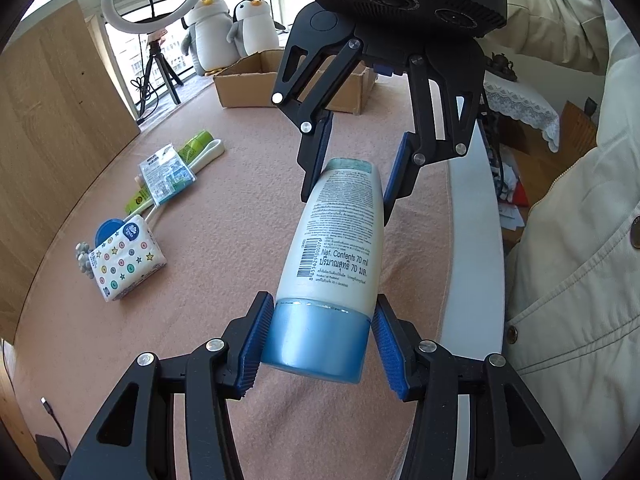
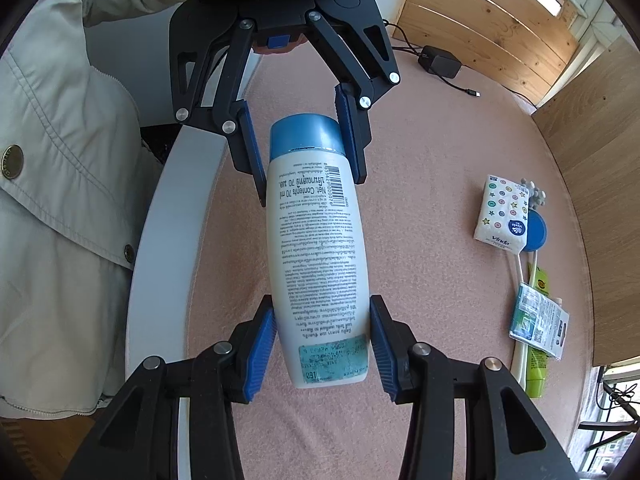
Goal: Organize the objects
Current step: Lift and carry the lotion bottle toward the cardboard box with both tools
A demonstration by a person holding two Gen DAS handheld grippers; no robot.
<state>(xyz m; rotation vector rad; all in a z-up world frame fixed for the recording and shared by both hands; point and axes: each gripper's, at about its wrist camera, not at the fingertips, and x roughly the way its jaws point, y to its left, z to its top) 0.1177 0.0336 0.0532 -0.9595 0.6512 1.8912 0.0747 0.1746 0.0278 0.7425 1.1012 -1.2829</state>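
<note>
A cardboard box stands at the far end of the pink mat; its inside is hidden from here, so I cannot tell what it holds. Two penguin toys stand behind it.

The bottle hangs above the mat, held at both ends. The left gripper is clamped on the blue cap, pads touching both sides. The right gripper grips the white base end, its left pad touching, its right pad seemingly so.

At the mat's left side lie a tissue pack, a blue lid, a sachet and a green tube, close together.
</note>
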